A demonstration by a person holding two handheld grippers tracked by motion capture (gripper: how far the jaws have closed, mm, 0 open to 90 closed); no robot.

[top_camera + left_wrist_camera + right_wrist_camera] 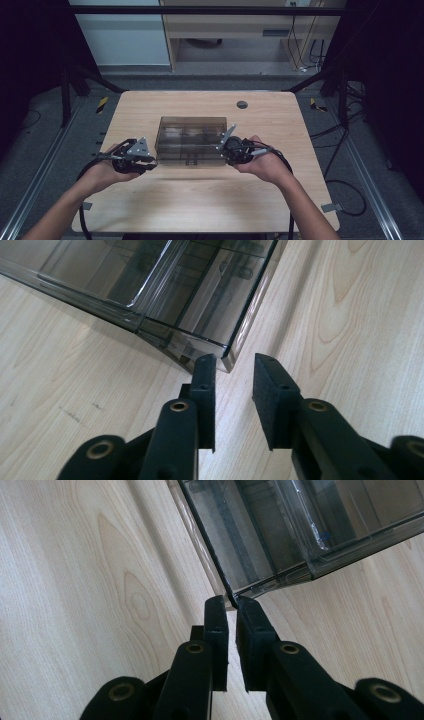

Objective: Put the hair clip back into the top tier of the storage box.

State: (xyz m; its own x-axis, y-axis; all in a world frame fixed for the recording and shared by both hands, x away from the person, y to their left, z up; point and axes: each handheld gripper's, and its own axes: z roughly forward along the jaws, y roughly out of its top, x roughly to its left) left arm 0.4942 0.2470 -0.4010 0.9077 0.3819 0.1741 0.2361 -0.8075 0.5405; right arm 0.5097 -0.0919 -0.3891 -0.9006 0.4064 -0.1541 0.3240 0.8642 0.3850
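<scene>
Jaws of right gripper (231,602) pinched on box (190,140) corner (left gripper (235,362) parted, beside its edge).

The high view is dim overall, with the left and right edges falling to near black; the wooden table (210,195) catches the most light, seemingly from above. Detail there is soft and slightly grainy. Both gripper views are brighter and evenly lit, the wood grain sharp. The smoky clear box (150,285) casts a soft shadow on the table beside its near wall and carries pale glare streaks along its rims. The black jaws nearest the lens look slightly blurred and stretched.
</scene>
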